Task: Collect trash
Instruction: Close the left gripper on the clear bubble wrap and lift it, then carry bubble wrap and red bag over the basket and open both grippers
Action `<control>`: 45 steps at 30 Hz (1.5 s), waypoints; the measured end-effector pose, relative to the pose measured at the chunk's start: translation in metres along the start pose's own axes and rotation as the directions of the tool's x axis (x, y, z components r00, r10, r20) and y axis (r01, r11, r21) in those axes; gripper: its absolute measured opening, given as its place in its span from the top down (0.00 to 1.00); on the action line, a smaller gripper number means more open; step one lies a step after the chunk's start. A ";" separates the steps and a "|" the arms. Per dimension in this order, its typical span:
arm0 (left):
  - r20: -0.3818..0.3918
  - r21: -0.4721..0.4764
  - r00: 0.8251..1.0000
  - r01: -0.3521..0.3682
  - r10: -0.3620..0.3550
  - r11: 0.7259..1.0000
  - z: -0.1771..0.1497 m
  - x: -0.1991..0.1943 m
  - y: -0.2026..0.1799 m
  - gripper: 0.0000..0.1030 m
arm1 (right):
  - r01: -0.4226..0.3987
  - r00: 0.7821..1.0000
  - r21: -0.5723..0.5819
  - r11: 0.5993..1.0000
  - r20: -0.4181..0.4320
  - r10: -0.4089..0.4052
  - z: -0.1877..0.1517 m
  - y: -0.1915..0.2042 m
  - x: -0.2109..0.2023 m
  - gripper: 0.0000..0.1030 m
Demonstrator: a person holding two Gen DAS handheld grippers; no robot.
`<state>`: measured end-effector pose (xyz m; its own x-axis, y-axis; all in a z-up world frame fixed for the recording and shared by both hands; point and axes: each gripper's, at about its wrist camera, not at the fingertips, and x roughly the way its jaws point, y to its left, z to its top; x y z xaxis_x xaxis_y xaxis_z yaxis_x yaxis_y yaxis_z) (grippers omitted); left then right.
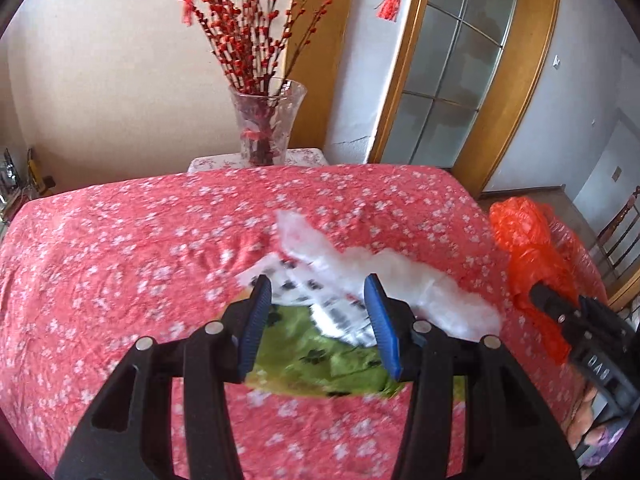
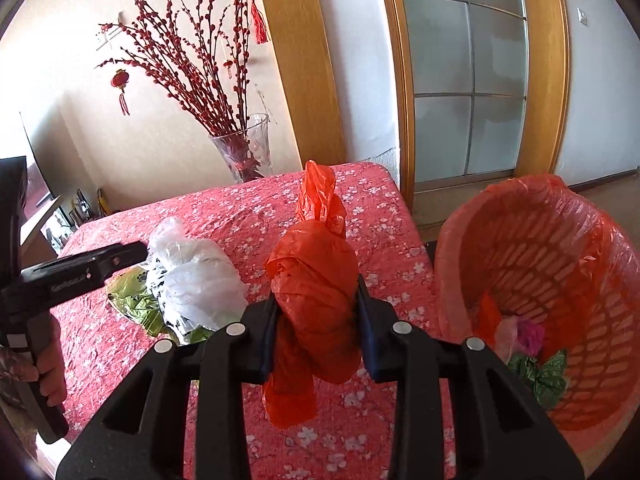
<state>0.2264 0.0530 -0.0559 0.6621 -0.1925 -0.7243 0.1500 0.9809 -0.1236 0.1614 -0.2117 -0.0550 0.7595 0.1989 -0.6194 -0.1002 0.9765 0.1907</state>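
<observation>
The right gripper [image 2: 318,328] is clamped on a crumpled orange plastic bag [image 2: 316,280], held above the table edge just beside the orange-lined waste basket [image 2: 560,240], where some trash is already seen at the bottom. The left gripper [image 1: 318,320] is held with its jaws apart over a white plastic bag [image 1: 360,272] lying on a green wrapper [image 1: 320,364] on the pink floral tablecloth [image 1: 120,260]. All three pieces are judged light, soft and slippery, prone to spring open or slide from the pads. The white bag would best be taken at its bunched middle, where several layers can be pinched together, rather than at a loose single-film edge
</observation>
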 end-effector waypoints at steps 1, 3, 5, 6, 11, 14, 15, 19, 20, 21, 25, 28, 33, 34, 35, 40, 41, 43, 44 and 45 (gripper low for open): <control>-0.004 -0.001 1.000 -0.016 0.016 1.000 -0.002 -0.001 0.005 0.53 | -0.001 1.000 0.000 1.000 -0.001 0.001 -0.001 0.001 0.000 0.67; -0.014 -0.018 0.999 -0.037 0.037 0.999 -0.006 -0.002 0.013 0.53 | -0.003 1.000 -0.001 1.000 -0.001 0.003 -0.001 0.002 -0.001 0.67; -0.029 -0.052 0.999 -0.029 0.028 0.998 -0.008 -0.002 0.021 0.53 | -0.005 1.000 -0.004 1.000 -0.002 0.005 -0.002 0.004 -0.002 0.67; -0.031 -0.063 0.999 -0.024 0.022 0.998 -0.008 -0.002 0.021 0.53 | -0.006 1.000 -0.005 1.000 -0.001 0.006 -0.003 0.006 -0.003 0.67; -0.001 -0.026 1.000 0.007 -0.007 1.000 -0.003 -0.002 0.000 0.53 | 0.000 1.000 -0.002 1.000 0.000 0.000 -0.005 0.005 -0.007 0.67; -0.012 -0.018 0.999 0.049 -0.050 0.999 0.002 0.006 -0.014 0.53 | 0.005 1.000 0.007 1.000 0.000 -0.005 -0.006 0.002 -0.008 0.67; -0.017 -0.010 0.998 0.058 -0.059 0.998 0.003 0.008 -0.021 0.53 | 0.006 1.000 0.008 1.000 0.000 -0.006 -0.007 0.000 -0.009 0.67; -0.047 0.041 0.997 0.055 -0.053 0.998 0.006 0.026 -0.045 0.53 | 0.008 1.000 0.014 1.000 -0.001 -0.008 -0.007 -0.005 -0.009 0.67; -0.058 0.050 0.997 0.058 -0.055 0.997 0.007 0.032 -0.052 0.53 | 0.008 1.000 0.015 1.000 -0.001 -0.008 -0.006 -0.005 -0.009 0.67; -0.063 0.059 0.997 0.053 -0.049 0.997 0.008 0.036 -0.057 0.53 | 0.008 1.000 0.017 1.000 0.000 -0.008 -0.006 -0.006 -0.008 0.67; -0.064 0.074 0.997 0.058 -0.053 0.996 0.020 0.046 -0.072 0.53 | 0.012 1.000 0.027 1.000 0.001 -0.012 -0.006 -0.013 -0.008 0.67; -0.071 0.082 0.996 0.063 -0.057 0.995 0.027 0.054 -0.083 0.53 | 0.019 1.000 0.044 0.999 0.003 -0.020 -0.007 -0.021 -0.008 0.67; -0.102 0.097 0.994 0.051 -0.041 0.994 0.034 0.075 -0.095 0.53 | 0.026 1.000 0.068 0.997 0.008 -0.026 -0.008 -0.033 -0.011 0.67; -0.107 0.090 0.993 0.053 -0.043 0.994 0.034 0.079 -0.096 0.53 | 0.027 1.000 0.071 0.997 0.010 -0.028 -0.009 -0.035 -0.012 0.67; -0.110 0.089 0.993 0.052 -0.042 0.995 0.035 0.083 -0.099 0.53 | 0.028 1.000 0.075 0.997 0.010 -0.029 -0.009 -0.037 -0.012 0.67; -0.134 0.088 0.990 0.048 -0.036 0.995 0.038 0.098 -0.107 0.66 | 0.032 0.999 0.092 0.995 0.015 -0.034 -0.010 -0.046 -0.015 0.67; -0.132 0.093 0.991 0.044 -0.031 0.995 0.038 0.099 -0.108 0.68 | 0.034 0.999 0.096 0.995 0.016 -0.035 -0.011 -0.048 -0.016 0.67; -0.127 0.096 0.991 0.043 -0.031 0.994 0.037 0.099 -0.109 0.72 | 0.035 0.999 0.103 0.994 0.018 -0.037 -0.012 -0.051 -0.017 0.67; -0.124 0.096 0.992 0.045 -0.032 0.994 0.037 0.098 -0.108 0.73 | 0.037 0.999 0.106 0.994 0.020 -0.039 -0.012 -0.052 -0.019 0.67; -0.119 0.099 0.992 0.048 -0.036 0.994 0.037 0.096 -0.108 0.75 | 0.037 0.999 0.107 0.994 0.022 -0.039 -0.012 -0.053 -0.020 0.67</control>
<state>0.3010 -0.0720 -0.0877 0.5641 -0.2230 -0.7950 0.2534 0.9631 -0.0903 0.1437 -0.2664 -0.0617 0.7770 0.1585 -0.6092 -0.0028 0.9687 0.2483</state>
